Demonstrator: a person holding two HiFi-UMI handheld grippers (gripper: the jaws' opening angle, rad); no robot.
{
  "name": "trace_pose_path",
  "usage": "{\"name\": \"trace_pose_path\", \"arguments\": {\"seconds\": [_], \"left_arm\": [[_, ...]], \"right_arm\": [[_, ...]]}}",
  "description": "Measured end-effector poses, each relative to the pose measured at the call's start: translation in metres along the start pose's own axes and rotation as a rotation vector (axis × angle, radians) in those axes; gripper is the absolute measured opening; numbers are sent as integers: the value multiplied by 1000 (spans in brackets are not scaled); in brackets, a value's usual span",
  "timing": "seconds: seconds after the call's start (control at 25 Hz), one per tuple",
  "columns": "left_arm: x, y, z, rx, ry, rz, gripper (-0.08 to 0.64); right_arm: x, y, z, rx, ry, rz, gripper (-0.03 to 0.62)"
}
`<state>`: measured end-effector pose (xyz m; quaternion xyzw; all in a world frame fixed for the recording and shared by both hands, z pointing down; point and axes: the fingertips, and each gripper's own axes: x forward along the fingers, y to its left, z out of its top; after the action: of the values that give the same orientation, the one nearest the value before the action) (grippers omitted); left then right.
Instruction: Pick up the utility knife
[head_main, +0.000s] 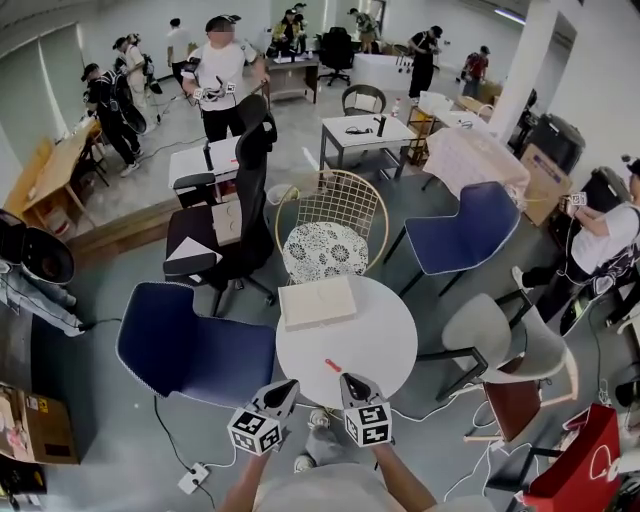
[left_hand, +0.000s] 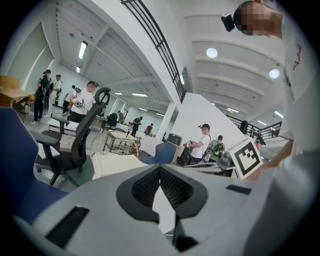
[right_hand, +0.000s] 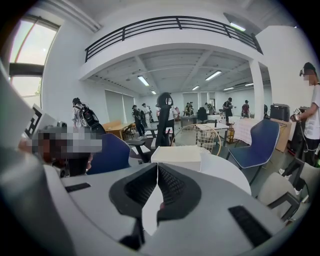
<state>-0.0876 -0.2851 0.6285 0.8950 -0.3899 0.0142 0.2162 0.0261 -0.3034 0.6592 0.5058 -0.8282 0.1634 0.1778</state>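
Note:
The utility knife (head_main: 332, 366) is a small red thing lying on the round white table (head_main: 395, 340), near its front edge. My left gripper (head_main: 287, 387) hovers at the table's front left rim, just left of the knife, with its jaws together and nothing between them. My right gripper (head_main: 355, 381) is right beside the knife on its right, jaws shut and empty. In the left gripper view the jaw tips (left_hand: 160, 167) meet. In the right gripper view the jaws (right_hand: 158, 166) meet too, and a speck of red, the knife (right_hand: 161, 205), shows through the gap below them.
A flat white box (head_main: 317, 301) lies on the table's far side. Round the table stand a blue chair (head_main: 195, 350), a wire chair with a patterned cushion (head_main: 325, 250), another blue chair (head_main: 465, 235) and a grey one (head_main: 500, 335). A power strip (head_main: 193, 478) lies on the floor.

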Motion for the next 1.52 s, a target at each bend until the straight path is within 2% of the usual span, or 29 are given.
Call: {"name": "trace_pose_path", "arguments": {"seconds": [0.36, 0.68, 1.04, 1.12, 1.2, 1.4, 1.52], "left_arm": [[47, 22, 6, -20, 32, 3, 12], [62, 39, -27, -78, 91, 22, 12], [60, 42, -67, -154, 180, 49, 12], [61, 43, -74, -167, 192, 52, 12], [61, 43, -78, -178, 198, 54, 12], [63, 46, -80, -192, 201, 65, 12], [63, 49, -78, -198, 194, 72, 12]], "right_arm": [[35, -41, 12, 16, 23, -6, 17], [54, -52, -26, 61, 109, -1, 17], [58, -44, -78, 109, 235, 37, 17], [61, -43, -88, 76, 263, 49, 17], [65, -41, -97, -2, 300, 68, 17], [72, -34, -114, -297, 401, 124, 17], [77, -30, -125, -432, 439, 163, 17]]}}
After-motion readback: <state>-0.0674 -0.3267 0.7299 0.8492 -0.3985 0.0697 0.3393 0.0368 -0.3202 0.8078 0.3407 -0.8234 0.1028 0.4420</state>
